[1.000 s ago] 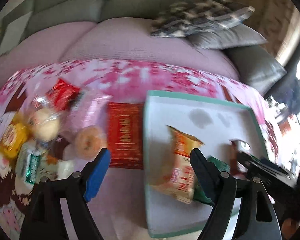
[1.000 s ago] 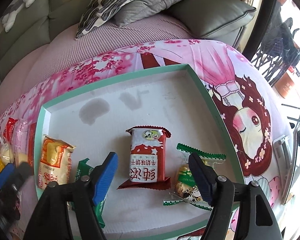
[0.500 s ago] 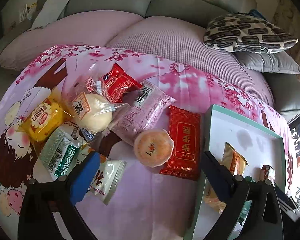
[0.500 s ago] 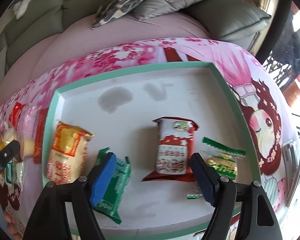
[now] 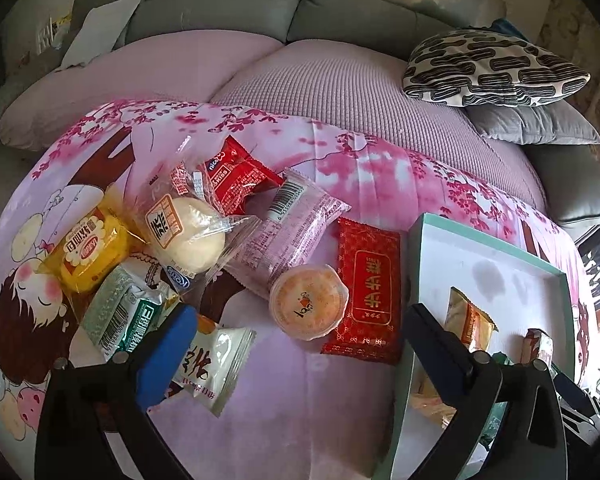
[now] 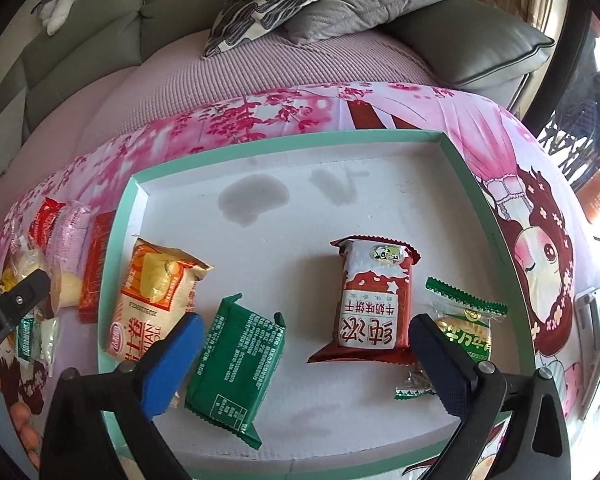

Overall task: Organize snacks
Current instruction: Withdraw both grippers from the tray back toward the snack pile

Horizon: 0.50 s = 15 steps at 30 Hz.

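Both grippers' jaws have just been opening and stand wide, nothing clamped. Left gripper (image 5: 300, 344) has been swung from tray (image 5: 414, 264) to the loose snacks; jelly cup (image 5: 308, 300) lies between its fingers, probably next. Right gripper (image 6: 304, 350) is held over green packet (image 6: 236, 364).

Four snack packets (image 6: 236, 356) in the tray (image 6: 300, 140), loose snacks (image 5: 188, 236) heaped left of it

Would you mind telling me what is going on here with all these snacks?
A person is sorting snacks from a pile on the pink cloth into a green-rimmed tray. Four packets lie in it, including a green packet. Both the left gripper and right gripper have just been opening and hold nothing.
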Motion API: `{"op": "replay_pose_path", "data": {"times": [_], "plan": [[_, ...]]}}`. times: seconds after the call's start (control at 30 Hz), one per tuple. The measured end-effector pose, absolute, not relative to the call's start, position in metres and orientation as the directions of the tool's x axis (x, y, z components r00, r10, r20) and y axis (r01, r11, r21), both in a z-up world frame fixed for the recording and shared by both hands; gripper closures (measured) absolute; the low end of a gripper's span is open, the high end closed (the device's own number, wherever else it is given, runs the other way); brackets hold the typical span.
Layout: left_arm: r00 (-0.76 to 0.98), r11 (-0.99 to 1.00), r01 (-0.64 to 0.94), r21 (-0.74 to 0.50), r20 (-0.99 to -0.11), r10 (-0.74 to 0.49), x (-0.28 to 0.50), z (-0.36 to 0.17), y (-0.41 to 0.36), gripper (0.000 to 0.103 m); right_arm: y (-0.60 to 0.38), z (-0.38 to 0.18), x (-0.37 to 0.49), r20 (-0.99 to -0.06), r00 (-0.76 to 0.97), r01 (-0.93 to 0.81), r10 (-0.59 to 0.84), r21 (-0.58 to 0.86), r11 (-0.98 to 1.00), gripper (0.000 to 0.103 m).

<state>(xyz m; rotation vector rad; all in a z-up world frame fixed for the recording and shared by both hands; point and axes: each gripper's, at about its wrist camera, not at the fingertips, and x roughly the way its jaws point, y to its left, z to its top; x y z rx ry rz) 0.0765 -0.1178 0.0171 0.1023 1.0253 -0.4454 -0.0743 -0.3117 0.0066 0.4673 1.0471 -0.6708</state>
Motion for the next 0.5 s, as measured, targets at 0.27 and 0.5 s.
{"op": "replay_pose_path", "data": {"times": [0.27,0.5], "plan": [[0.466,0.907,0.402,-0.122,-0.826,-0.317,0.086,0.027,-0.101,0.000,-0.300,0.015,-0.070,-0.876,0.404,0.658,-0.265,0.076,0.750,0.000],[0.489,0.930,0.345,-0.127,-0.821,-0.294,0.107,0.035,-0.060,0.000,-0.280,0.018,-0.059,-0.861,0.464,0.596,-0.208,0.129,0.793,0.000]]}}
